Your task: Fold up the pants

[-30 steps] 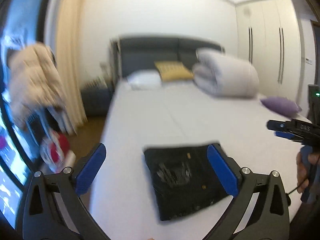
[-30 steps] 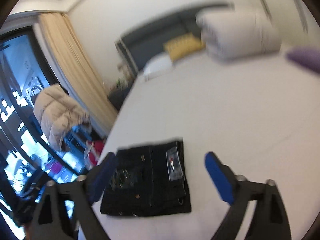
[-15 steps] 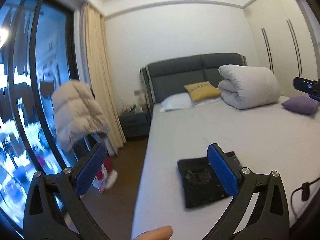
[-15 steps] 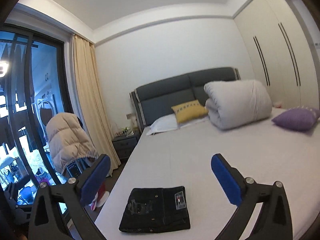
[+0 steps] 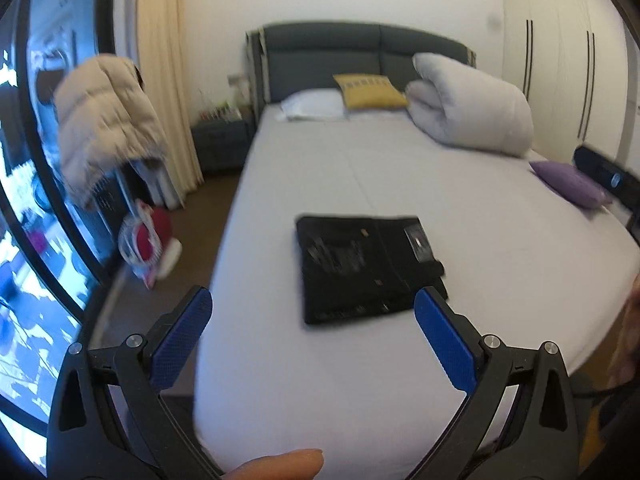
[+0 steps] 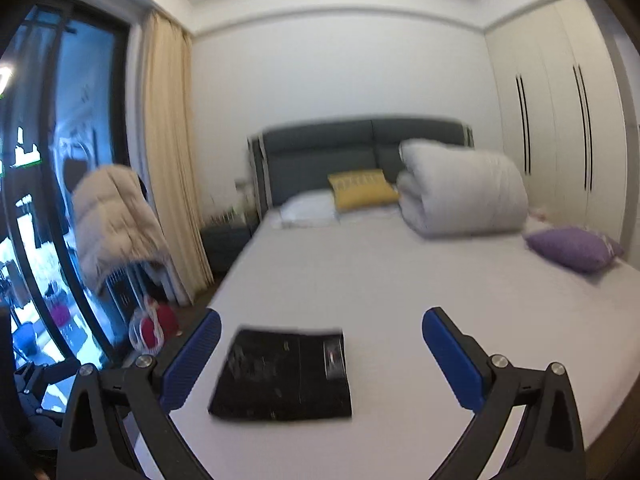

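**Pants left folded on the bed, both tools drawn back and empty**

Left wrist view: The left tool (image 5: 307, 344) is seen with its blue pads spread wide apart and nothing held between them. The pants (image 5: 370, 262) lie as a compact dark rectangle on the grey bed (image 5: 480, 240), toward its near left edge, at about 1 o'clock from the tool and well apart from it. Compared with half a second ago, the view has been tipped down and swung back toward the mattress, so the bundle is framed nearer the middle; its shape is unchanged. A fingertip (image 5: 280, 466) of the person is glimpsed at 6 o'clock, and part of the other device shows at 3 o'clock. The frame is blurred by motion.

Right wrist view: The right tool (image 6: 320, 360) is likewise held with its pads apart, clamping nothing. The pants (image 6: 282, 376) are seen flat on the bed (image 6: 440, 300) at about 7 o'clock from its midpoint, not touched by either pad. Against the earlier frame, the tool has been lowered slightly and the bundle is framed a little closer.

The fold is judged to be finished: a neat, squared packet lies undisturbed, and no further grasp appears to be called for.
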Motion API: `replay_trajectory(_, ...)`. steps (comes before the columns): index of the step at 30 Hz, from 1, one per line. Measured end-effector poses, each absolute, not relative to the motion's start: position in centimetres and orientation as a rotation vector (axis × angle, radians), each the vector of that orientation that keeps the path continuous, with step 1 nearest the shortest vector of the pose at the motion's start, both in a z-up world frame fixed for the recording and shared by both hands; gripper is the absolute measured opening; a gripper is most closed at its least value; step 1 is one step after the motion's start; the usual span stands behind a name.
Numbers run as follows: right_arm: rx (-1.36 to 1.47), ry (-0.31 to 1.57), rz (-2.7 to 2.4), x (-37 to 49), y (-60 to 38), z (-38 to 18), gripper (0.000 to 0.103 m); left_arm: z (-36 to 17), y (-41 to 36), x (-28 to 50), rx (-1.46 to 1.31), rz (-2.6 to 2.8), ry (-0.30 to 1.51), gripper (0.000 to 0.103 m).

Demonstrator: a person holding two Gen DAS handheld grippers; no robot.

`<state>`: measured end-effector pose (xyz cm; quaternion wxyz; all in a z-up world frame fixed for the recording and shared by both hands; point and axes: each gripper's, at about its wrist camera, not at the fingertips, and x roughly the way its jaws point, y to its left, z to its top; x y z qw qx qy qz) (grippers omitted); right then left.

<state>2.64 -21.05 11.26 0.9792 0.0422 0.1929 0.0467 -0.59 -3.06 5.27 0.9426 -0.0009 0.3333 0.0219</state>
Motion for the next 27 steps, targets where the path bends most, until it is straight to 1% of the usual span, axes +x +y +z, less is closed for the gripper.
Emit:
replay_trajectory(6, 0.114, 0.529, 0.066, 4.0, -21.4, 8.2, 0.103, 2.0, -1.8, 2.1, -0.073, 0.069, 0.748, 0.103)
replay_trajectory(14, 0.088, 0.655, 0.040, 5.1, -21.0, 5.4, 0.103, -1.1, 0.5, 4.9, -0.083, 0.138, 0.771, 0.103)
replay_trajectory(20, 0.058, 0.712, 0.034, 5.5, -20.7, 4.0, 0.103, -2.4, 1.4, 6.1, -0.088, 0.153, 0.788, 0.103)
replay_trajectory(27, 0.060, 0.734, 0.041, 6.1, -20.8, 3.5, 0.103, -3.6, 1.5, 7.3, -0.091, 0.159, 0.814, 0.103)
